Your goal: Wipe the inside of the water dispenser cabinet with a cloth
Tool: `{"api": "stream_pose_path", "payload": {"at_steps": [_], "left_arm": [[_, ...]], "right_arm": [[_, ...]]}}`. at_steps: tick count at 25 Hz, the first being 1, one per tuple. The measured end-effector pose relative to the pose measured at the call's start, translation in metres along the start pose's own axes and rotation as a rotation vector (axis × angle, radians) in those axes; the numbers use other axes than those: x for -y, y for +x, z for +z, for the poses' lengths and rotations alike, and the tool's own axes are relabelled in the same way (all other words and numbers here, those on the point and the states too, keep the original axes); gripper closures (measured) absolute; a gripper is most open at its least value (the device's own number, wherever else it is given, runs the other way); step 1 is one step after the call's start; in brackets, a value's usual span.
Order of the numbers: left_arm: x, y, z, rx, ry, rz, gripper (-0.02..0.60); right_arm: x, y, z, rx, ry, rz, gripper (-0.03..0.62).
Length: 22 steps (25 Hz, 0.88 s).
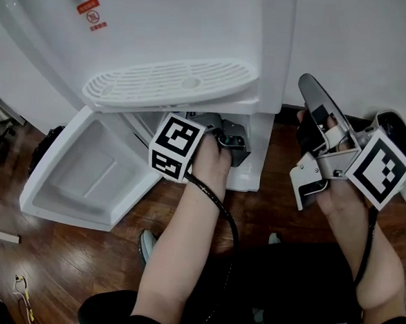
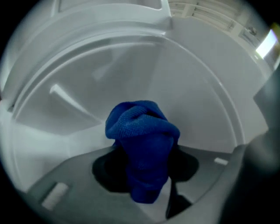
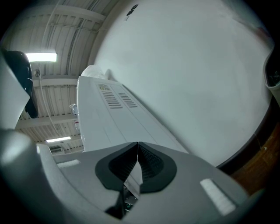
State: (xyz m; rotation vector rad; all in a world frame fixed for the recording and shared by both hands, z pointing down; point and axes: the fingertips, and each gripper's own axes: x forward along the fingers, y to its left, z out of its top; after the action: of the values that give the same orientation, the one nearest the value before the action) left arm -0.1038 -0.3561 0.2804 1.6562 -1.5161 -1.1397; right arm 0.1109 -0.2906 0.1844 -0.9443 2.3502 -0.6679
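Nearest in the head view are the person's two bare forearms, above a dark wood floor [image 1: 57,258]. The right hand [image 1: 339,191] holds the right hand-held gripper [image 1: 312,89] up in the air on the right side, well apart from the cabinet. In its own view the jaws are pressed together with nothing between them [image 3: 138,153]. They face the white side panel [image 3: 113,113] of the water dispenser, which has vent slots, and a pale wall [image 3: 197,65].

The left hand [image 1: 210,158] reaches the left hand-held gripper [image 1: 227,135] into the open cabinet at the bottom of the water dispenser [image 1: 163,30]. In the left gripper view its jaws are clamped on a bunched blue cloth [image 2: 142,131]. The cloth sticks out in front of the jaws, inside the white cabinet [image 2: 197,100]; whether it touches the wall there cannot be told.

The cabinet door [image 1: 70,176] hangs open to the left, its moulded inner face turned up. Above the opening sits the slotted drip tray [image 1: 167,82].
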Motion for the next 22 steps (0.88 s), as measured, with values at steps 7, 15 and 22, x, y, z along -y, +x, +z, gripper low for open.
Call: {"api": "stream_pose_path", "payload": {"at_steps": [7,15,22], "left_arm": [[-0.017,-0.038,0.052,0.115,-0.003,0.036,0.373],[-0.010,-0.082,0.051,-0.033,0.922,0.214,0.373],[-0.042,-0.081,0.033,-0.409,2.064,0.338,0.373]], "right_arm": [[0.000,0.001,-0.003,-0.009,0.006,0.003,0.588],[-0.003,0.001,-0.005,-0.010,0.014,0.007,0.588],[-0.012,0.003,-0.006,-0.008,0.051,0.049,0.588]]}}
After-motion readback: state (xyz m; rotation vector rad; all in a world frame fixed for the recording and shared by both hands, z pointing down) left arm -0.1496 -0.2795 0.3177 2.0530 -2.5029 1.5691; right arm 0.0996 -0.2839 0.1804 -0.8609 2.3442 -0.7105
